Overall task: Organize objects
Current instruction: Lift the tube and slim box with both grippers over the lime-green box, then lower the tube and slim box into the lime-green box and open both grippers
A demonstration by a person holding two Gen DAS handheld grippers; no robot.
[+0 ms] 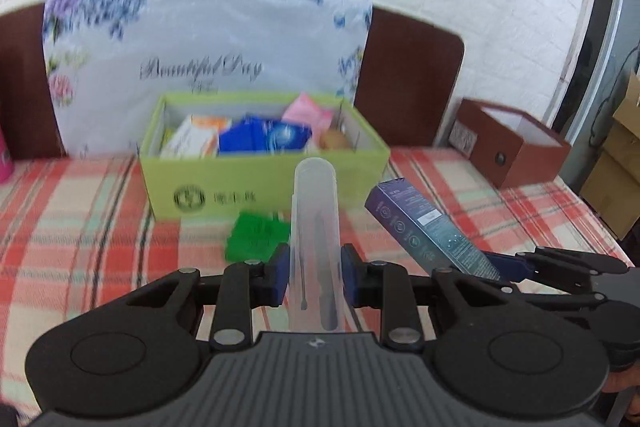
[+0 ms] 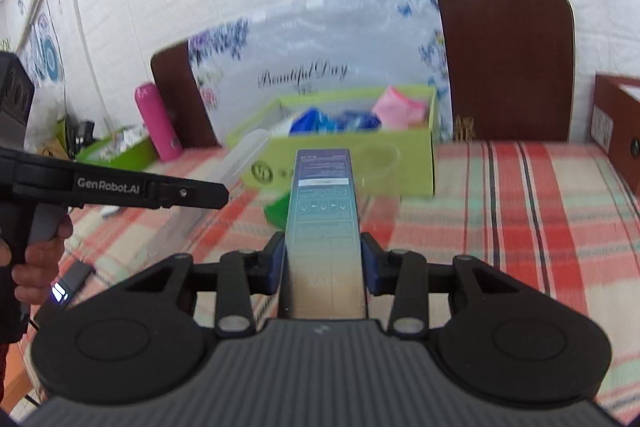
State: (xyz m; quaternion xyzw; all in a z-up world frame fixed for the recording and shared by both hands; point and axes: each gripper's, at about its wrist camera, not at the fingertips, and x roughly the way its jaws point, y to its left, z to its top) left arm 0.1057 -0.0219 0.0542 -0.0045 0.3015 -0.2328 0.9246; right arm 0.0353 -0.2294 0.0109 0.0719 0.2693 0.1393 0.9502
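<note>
My left gripper (image 1: 314, 267) is shut on a clear plastic tube (image 1: 314, 211) with thin tools inside; the tube points up and forward above the plaid cloth. My right gripper (image 2: 323, 259) is shut on a long purple-and-teal carton (image 2: 323, 211), which also shows tilted in the left wrist view (image 1: 424, 231). Both are held in the air in front of a lime-green open box (image 1: 264, 187) filled with packets. A small green packet (image 1: 258, 237) lies on the cloth just before that box. The left gripper (image 2: 188, 193) and its tube (image 2: 246, 155) appear at the left of the right wrist view.
A floral plastic bag (image 1: 200, 39) leans on a brown headboard (image 1: 412, 79) behind the green box. A brown open box (image 1: 516, 147) stands at the right. A pink bottle (image 2: 156, 123) stands at the far left. A person's hand (image 2: 36, 259) holds the left gripper.
</note>
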